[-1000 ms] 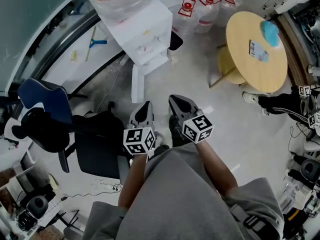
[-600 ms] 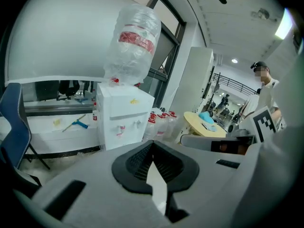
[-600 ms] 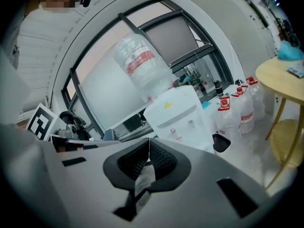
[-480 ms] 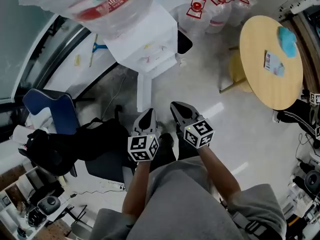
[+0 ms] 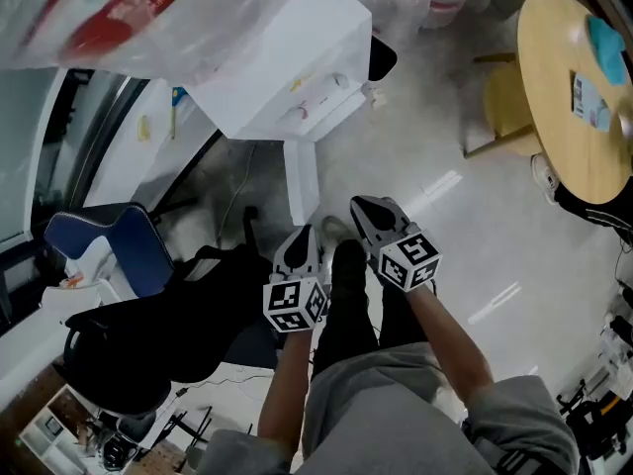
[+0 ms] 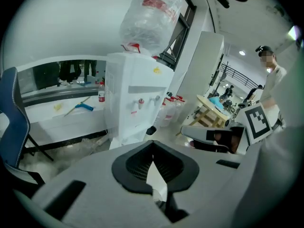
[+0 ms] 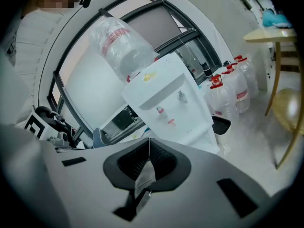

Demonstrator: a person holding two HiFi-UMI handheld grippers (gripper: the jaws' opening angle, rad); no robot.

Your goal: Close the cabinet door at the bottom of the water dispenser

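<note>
The view has dropped and drawn in over the last second: the water dispenser [image 5: 297, 57], with its upturned bottle [image 5: 129, 8], now fills the top of the head view, and the round bench [image 5: 549, 67] has slid to the right edge. The cabinet door [image 5: 301, 181] still stands open at the foot of the dispenser, seen edge-on and pointing toward the person. Both tongs have come down with the body. The left tongs [image 5: 303, 234] sit just short of the door's free end and the right tongs [image 5: 360, 206] just beside it, neither touching. Each pair is pressed together on nothing. The approach looks nearly done, and a sideways push with a closed tip likely comes next.
</note>
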